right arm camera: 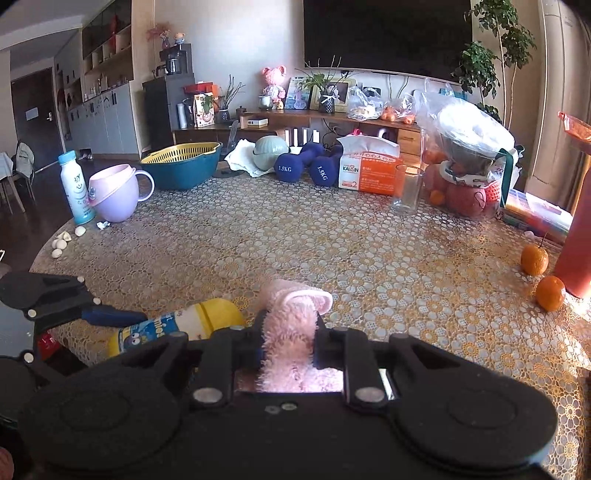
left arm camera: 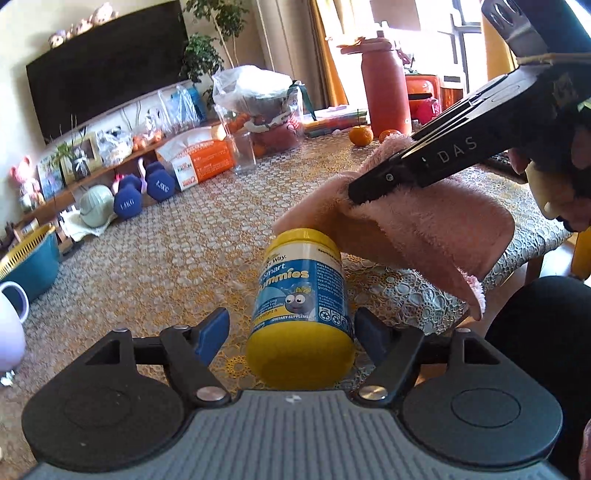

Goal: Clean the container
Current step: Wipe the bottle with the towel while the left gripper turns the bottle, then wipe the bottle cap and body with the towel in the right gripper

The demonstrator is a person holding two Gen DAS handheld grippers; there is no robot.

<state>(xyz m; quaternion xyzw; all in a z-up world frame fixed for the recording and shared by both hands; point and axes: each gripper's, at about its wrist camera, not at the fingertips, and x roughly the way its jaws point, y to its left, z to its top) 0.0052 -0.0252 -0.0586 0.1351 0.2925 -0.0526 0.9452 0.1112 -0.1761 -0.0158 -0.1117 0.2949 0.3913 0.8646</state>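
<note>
you are in a home living room: dark wall television (right arm camera: 388, 35); low wooden console (right arm camera: 332, 118) with framed photos and a potted plant; blue dumbbells (right arm camera: 306, 168); tissue box (right arm camera: 369, 173); round table under a lace-patterned cover (right arm camera: 295, 236); oranges (right arm camera: 534, 260); pink mug (right arm camera: 118, 192); wall cabinets (right arm camera: 99, 114).

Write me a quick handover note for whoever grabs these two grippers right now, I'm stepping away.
Left gripper: open, its fingers either side of the yellow gummies jar, which lies on its side on the table. Only the right finger looks close to touching; no firm grip.
Right gripper: shut on the pink cloth, held just above the far end of the jar; the cloth drapes next to it.
Done: cloth picked up and brought to the jar.
Left: close the left gripper on the jar, wipe it all round with the cloth, then set both down.
</note>
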